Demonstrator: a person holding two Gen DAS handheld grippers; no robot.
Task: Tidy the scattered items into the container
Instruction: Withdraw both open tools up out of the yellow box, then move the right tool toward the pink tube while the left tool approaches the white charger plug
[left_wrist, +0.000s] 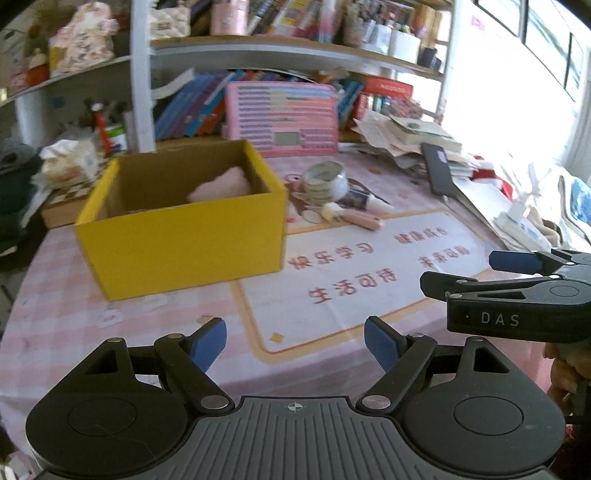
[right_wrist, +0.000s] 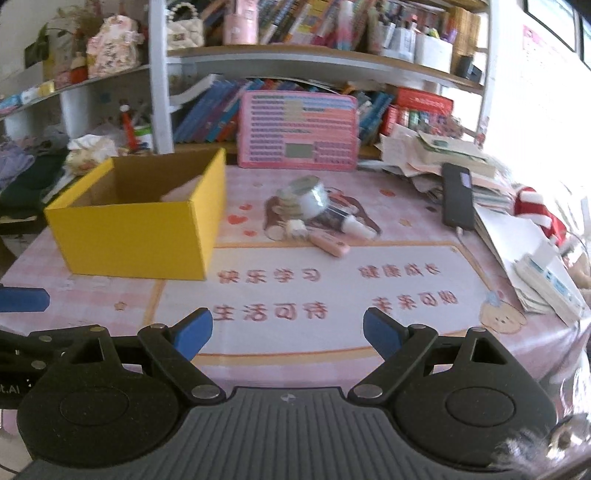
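Yellow box (left_wrist: 181, 243) sat open-topped on the counter (left_wrist: 66, 325), left of centre, its long side running roughly left to right across the pink checked cloth. A soft pink item (left_wrist: 221, 188) lay inside against the far right corner.

The scattered items were clustered just right of the box, behind the printed mat (right_wrist: 314, 295): a roll of tape (right_wrist: 304, 195) tipped on its side with its open face toward the shelves; a pale pink tube (right_wrist: 330, 244) lying flat, long axis running diagonally from the far left to the near right; a small white-tipped bottle (right_wrist: 360, 228) lying beside it, tip pointing right. The tube and the bottle were close together, touching or nearly so; too blurred to tell.

Left gripper (left_wrist: 295, 345) hovered low over the near edge of the counter, fingers spread wide, nothing between them. Right gripper (right_wrist: 288, 334) was likewise spread and empty, just beside the left one and aimed toward the cluster.

A black phone (right_wrist: 458, 195) lay lengthwise on the paper pile at right.
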